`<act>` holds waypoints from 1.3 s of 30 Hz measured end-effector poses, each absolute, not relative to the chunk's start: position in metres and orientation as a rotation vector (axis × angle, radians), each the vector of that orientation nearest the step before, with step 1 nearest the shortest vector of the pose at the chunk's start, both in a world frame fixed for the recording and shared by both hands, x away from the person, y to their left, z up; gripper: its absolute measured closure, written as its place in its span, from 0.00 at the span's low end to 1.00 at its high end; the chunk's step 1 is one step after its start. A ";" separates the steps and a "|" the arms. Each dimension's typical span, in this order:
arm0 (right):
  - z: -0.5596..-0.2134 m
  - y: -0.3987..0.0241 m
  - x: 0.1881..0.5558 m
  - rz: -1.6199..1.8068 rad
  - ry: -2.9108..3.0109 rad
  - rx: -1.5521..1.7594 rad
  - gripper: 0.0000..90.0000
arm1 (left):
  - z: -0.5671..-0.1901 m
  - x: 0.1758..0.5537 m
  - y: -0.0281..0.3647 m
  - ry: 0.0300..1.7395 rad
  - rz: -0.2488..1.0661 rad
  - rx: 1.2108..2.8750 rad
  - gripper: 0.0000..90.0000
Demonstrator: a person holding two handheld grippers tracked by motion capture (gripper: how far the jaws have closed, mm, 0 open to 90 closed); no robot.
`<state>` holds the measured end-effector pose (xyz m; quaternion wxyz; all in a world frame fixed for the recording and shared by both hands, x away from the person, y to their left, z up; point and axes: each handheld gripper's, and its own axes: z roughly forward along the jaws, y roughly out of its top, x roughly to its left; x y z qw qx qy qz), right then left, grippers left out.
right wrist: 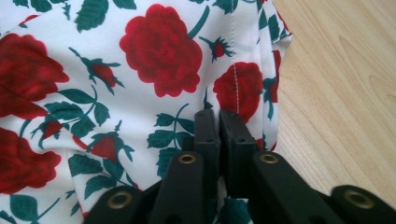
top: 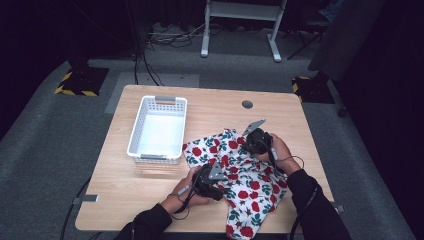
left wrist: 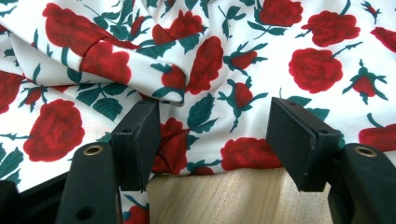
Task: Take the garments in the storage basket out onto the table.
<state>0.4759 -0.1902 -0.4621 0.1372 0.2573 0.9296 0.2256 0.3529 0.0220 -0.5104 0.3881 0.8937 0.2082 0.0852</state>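
A white cloth printed with red roses and green leaves lies crumpled on the right half of the wooden table. My left gripper rests at the cloth's near left edge. In the left gripper view the left gripper is open, its jaws wide apart, with the cloth's hem lying loose between them on the wood. My right gripper sits at the cloth's far right edge. Up close, the right gripper is shut, pinching a fold of cloth near a stitched seam.
An empty white plastic basket stands on the table's left half, just beside the cloth. A round cable hole sits near the far edge. Bare wood lies right of the cloth. Grey carpet surrounds the table.
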 end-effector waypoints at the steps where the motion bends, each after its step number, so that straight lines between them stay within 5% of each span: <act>1: -0.461 -0.191 0.476 0.660 2.681 0.749 0.98 | -0.510 0.353 0.022 0.527 0.218 2.276 0.39; 27: -0.423 -0.272 0.476 0.835 2.276 1.161 0.99 | -0.510 0.353 0.022 0.527 0.219 2.275 0.39; 39: -0.441 -0.340 0.476 0.681 2.131 1.388 0.99 | -0.510 0.351 0.030 0.547 0.225 2.272 0.39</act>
